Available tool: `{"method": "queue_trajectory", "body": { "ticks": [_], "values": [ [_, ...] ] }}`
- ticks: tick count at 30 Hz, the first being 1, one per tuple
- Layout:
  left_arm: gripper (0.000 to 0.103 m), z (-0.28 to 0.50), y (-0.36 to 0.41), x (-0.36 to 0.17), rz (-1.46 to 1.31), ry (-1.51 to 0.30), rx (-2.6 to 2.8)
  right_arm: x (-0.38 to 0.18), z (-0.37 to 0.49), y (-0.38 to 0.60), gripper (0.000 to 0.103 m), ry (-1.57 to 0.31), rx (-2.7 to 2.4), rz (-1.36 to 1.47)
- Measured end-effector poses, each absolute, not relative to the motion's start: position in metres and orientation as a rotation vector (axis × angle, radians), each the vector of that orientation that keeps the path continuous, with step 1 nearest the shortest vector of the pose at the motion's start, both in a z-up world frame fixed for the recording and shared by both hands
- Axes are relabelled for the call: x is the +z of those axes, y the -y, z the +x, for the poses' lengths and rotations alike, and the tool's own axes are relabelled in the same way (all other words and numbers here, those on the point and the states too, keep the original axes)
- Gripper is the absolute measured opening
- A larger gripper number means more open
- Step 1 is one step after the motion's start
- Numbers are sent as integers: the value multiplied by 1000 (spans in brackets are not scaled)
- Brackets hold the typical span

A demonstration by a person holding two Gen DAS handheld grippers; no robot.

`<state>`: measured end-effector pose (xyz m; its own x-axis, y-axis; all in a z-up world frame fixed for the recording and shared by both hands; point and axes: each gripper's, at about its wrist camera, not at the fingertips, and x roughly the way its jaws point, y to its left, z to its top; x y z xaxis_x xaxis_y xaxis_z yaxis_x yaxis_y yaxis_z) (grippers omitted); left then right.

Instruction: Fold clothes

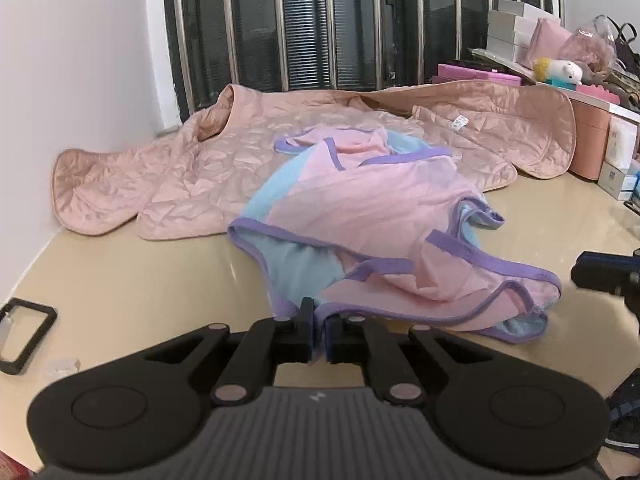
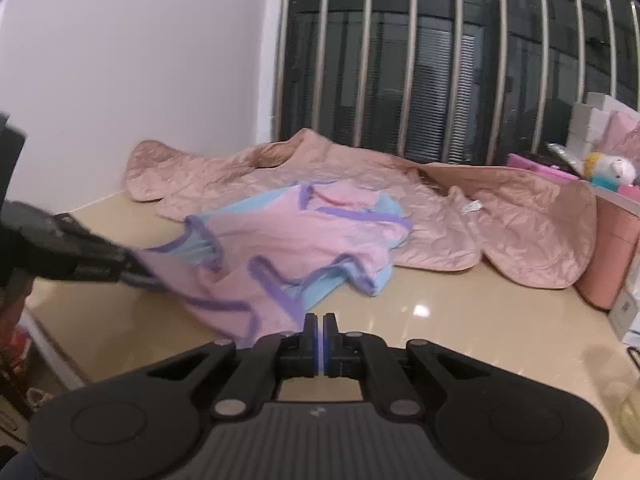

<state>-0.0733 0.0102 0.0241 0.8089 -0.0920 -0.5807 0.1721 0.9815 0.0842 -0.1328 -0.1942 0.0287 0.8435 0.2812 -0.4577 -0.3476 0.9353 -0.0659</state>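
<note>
A pink and light-blue garment with purple trim [image 1: 372, 216] lies crumpled on the beige table [image 1: 140, 280], partly over a quilted peach jacket [image 1: 192, 168]. My left gripper [image 1: 318, 320] is shut on the garment's near purple hem. In the right wrist view the left gripper [image 2: 132, 270] pinches the garment [image 2: 280, 240] at its left edge. My right gripper [image 2: 320, 326] is shut just in front of the garment's near edge, with nothing visibly between its pads. The jacket [image 2: 440, 208] spreads behind.
A black-framed object [image 1: 24, 334] lies at the table's left edge. Boxes, a pink container [image 1: 588, 136] and a plush toy [image 1: 560, 70] crowd the right side. A white wall stands on the left and a barred window [image 2: 440, 60] behind.
</note>
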Motion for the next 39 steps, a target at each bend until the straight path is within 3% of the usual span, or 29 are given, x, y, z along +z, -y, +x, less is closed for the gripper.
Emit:
{"method": "queue_trajectory", "body": {
  "ticks": [1,2,4,7,10,12,13,21,24,26,28,34,36,37,38,39],
  "values": [
    [5,-74,-9,26,140,-609,-141,29,-138,188,11,-444,352,-168],
    [5,-74,-7,28,140,-607,-142,28,-142,180,26,-436,371,-197],
    [5,-76,-4,31,148,-596,-143,25,-143,163,35,-426,393,-250],
    [5,-78,1,34,168,-582,-140,13,-125,151,34,-489,361,-249],
    [5,-84,2,43,159,-558,-140,6,-107,151,19,-555,335,-220],
    [5,-89,-1,50,142,-543,-151,5,-103,155,16,-571,320,-202],
    [5,-89,-3,52,134,-538,-152,6,-104,157,5,-567,309,-198],
    [8,-80,0,25,192,-612,-152,21,-126,181,3,-436,166,-248],
    [15,-84,4,14,231,-641,-153,21,-126,180,3,-443,163,-267],
    [34,-89,4,14,234,-639,-161,18,-125,177,4,-447,161,-290],
    [45,-94,4,15,234,-633,-182,16,-127,177,4,-462,162,-277],
    [61,-90,19,4,324,-645,-229,15,-129,180,4,-470,167,-254],
    [61,-85,20,3,311,-642,-213,17,-129,180,4,-460,169,-263],
    [52,-81,20,4,295,-651,-212,18,-129,180,4,-456,170,-263],
    [28,-79,17,6,262,-650,-214,18,-129,180,4,-455,171,-262],
    [17,-78,15,8,228,-649,-215,18,-128,179,4,-457,172,-263]
  ]
}}
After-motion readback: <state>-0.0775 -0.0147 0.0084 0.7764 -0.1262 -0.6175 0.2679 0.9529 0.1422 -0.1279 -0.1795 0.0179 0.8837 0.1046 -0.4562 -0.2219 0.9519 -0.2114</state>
